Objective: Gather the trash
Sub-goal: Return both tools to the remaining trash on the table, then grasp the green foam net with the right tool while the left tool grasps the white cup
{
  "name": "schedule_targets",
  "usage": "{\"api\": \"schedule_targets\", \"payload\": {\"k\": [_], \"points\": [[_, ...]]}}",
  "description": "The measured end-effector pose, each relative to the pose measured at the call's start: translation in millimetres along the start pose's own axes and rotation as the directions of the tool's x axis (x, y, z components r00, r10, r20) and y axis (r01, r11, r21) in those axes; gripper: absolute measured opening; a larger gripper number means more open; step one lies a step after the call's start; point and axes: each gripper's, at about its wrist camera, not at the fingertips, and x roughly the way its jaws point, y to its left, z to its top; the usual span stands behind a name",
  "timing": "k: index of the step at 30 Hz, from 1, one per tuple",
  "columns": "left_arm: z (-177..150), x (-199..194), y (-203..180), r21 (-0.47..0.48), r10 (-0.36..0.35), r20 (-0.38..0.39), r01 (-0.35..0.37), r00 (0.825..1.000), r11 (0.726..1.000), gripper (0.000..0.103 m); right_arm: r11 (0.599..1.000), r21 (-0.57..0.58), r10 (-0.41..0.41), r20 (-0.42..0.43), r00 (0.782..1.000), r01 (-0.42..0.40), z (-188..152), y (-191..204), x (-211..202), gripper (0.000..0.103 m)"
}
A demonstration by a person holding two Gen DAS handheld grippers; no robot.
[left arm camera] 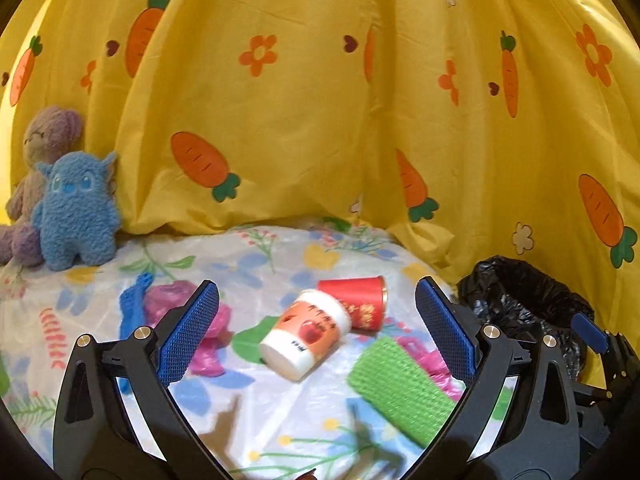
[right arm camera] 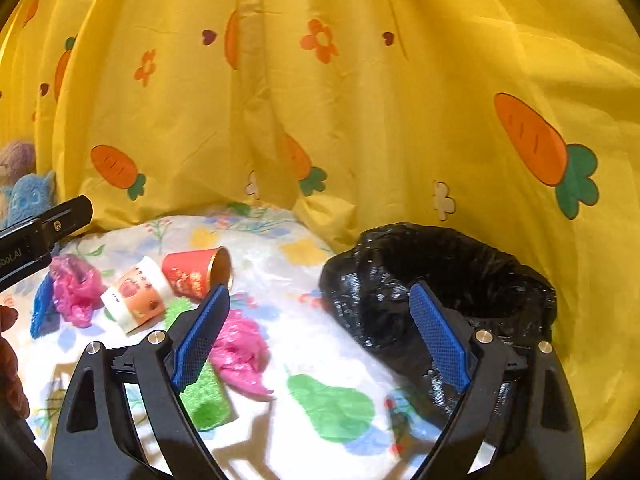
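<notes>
Grippers — left (left arm camera: 316,336), right (right arm camera: 320,334) — gaping, empty.

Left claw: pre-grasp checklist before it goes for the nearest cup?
1. Left claw open: ok, jaws spread wide, nothing held.
2. Target in line: ok, the orange-and-white cup lies on its side between the fingers' line of sight.
3. Target free of neighbours: not ok, the red cup lies against it.
4. Approach path: cannot tell, the green foam piece lies close beside the cup.
5. Black bin bag ready: ok, mouth open, at the right of the table.
6. Right claw out of the way: ok, open and empty, in front of the bag.
</notes>
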Motion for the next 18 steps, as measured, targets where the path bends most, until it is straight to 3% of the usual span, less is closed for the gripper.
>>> {"api": "schedule_targets", "payload": {"k": [9, 12, 18], "points": [[-19, -5, 65, -0.048, 0.198, -0.005, -0.198, 0.980, 0.979, 0.097, 0.988, -0.091, 0.118, -0.102, 0.988, -0.128, -12, 57, 14, 0.088], [-26, 0, 75, -0.079, 0.206, -0.031, -0.208, 0.978, 0.975, 0.097, 0.985, -0.098, 0.132, -0.127, 0.983, -0.145, -16, 62, 20, 0.088], [-35, 6, 74, -0.062, 0.208, -0.049, -0.211, 0.977, 0.976, 0.097, 0.977, -0.108, 0.159, -0.198, 0.967, -0.183, -21, 67, 36, 0.077]]}}
